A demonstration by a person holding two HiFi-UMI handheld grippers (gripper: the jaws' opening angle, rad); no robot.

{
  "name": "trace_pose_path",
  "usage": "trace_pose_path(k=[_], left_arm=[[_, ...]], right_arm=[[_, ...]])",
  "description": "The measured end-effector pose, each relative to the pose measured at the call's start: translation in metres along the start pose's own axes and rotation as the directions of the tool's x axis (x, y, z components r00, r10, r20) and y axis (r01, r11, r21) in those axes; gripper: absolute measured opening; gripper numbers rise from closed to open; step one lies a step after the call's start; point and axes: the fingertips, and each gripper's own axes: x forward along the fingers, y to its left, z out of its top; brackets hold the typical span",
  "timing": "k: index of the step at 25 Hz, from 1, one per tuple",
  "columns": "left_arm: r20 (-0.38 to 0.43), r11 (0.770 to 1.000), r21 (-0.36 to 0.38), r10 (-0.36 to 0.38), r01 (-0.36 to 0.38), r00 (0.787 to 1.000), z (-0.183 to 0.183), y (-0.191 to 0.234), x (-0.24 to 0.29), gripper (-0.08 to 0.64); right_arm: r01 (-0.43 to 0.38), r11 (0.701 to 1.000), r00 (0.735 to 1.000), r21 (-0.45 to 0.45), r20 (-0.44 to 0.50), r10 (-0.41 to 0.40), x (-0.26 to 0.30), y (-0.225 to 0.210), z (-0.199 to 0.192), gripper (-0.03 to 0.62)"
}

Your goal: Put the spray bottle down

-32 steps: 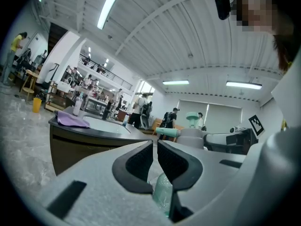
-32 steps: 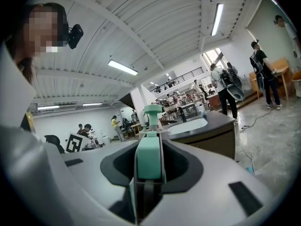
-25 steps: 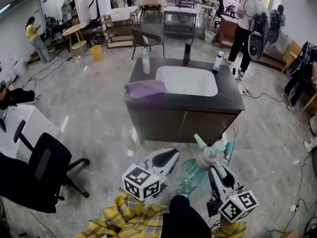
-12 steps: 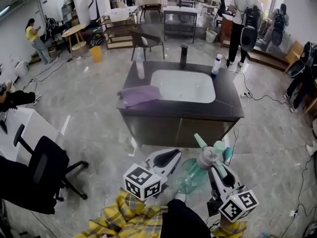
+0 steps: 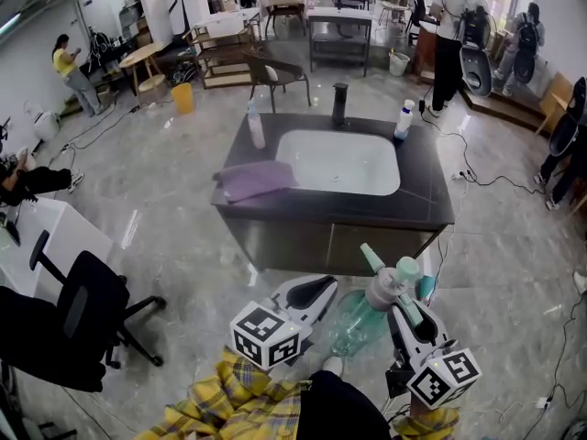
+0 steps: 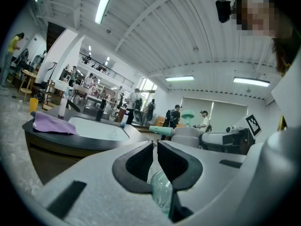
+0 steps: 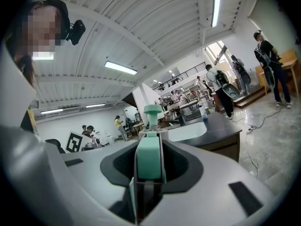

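In the head view, a clear green spray bottle (image 5: 359, 319) with a pale green and white head hangs low in front of me. My right gripper (image 5: 402, 308) is shut on its trigger part, and the right gripper view shows the green trigger (image 7: 149, 163) clamped between the jaws. My left gripper (image 5: 321, 288) is beside the bottle on its left, shut with nothing between the pads. In the left gripper view (image 6: 155, 150) the bottle's body (image 6: 162, 192) shows behind the jaws. Ahead is a dark sink counter (image 5: 424, 200) with a white basin.
On the counter lie a purple cloth (image 5: 255, 180), a slim bottle (image 5: 256, 126), a black tap (image 5: 340, 104) and a white bottle (image 5: 404, 117). A black office chair (image 5: 83, 310) and a white table (image 5: 55, 232) are to the left. People and furniture fill the back, and cables (image 5: 477, 177) cross the floor at right.
The sink counter has come a little nearer and lower in the head view as I walk toward it. Both grippers and the held bottle keep their places in the frame.
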Motion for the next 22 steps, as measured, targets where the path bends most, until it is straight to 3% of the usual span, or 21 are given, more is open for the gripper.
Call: trace_pose_path(k=[22], left_arm=[[0.019, 0.999, 0.024, 0.022, -0.022, 1.0, 0.005, -0.005, 0.093, 0.029]], right_arm=[[-0.059, 0.998, 0.998, -0.03, -0.012, 0.059, 0.017, -0.082, 0.029, 0.114]])
